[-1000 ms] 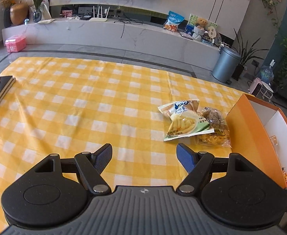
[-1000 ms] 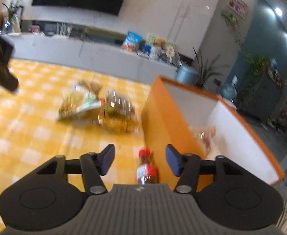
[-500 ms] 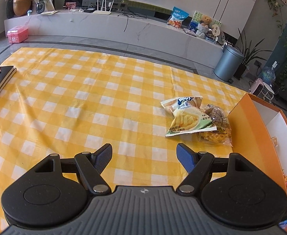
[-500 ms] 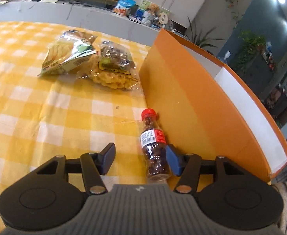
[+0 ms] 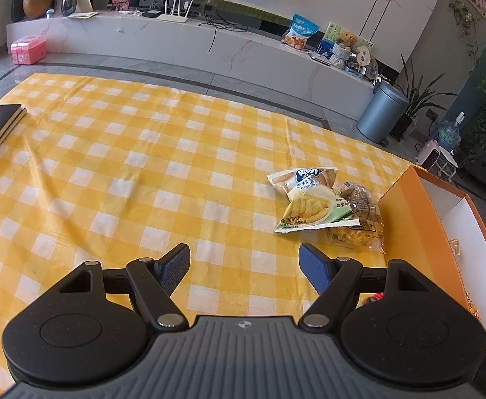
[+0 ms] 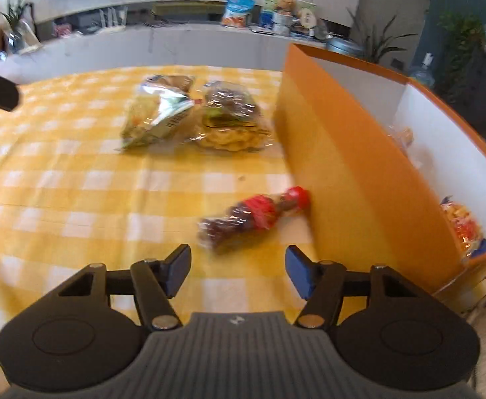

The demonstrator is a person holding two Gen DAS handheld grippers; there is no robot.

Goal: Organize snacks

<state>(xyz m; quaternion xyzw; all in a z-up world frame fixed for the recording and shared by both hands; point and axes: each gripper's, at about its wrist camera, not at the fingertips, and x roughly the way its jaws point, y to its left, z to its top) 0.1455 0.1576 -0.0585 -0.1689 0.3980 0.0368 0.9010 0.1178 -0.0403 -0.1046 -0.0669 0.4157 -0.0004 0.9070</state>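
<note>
A yellow-checked cloth (image 5: 116, 173) covers the table in a living room. The right gripper (image 6: 238, 271) hangs with its jaws apart, having just been widening; nothing sits between them. Just ahead of it lies a small red-capped bottle (image 6: 252, 217), its cap touching the orange box (image 6: 359, 179) to the right. The left gripper (image 5: 244, 264) gapes wide and empty; ahead and rightward lie a potato-stick bag (image 5: 309, 199) and a clear snack bag (image 5: 359, 222).

Home living room, TV console (image 5: 183, 38), router (image 5: 173, 16), houseplants (image 5: 415, 96)
</note>
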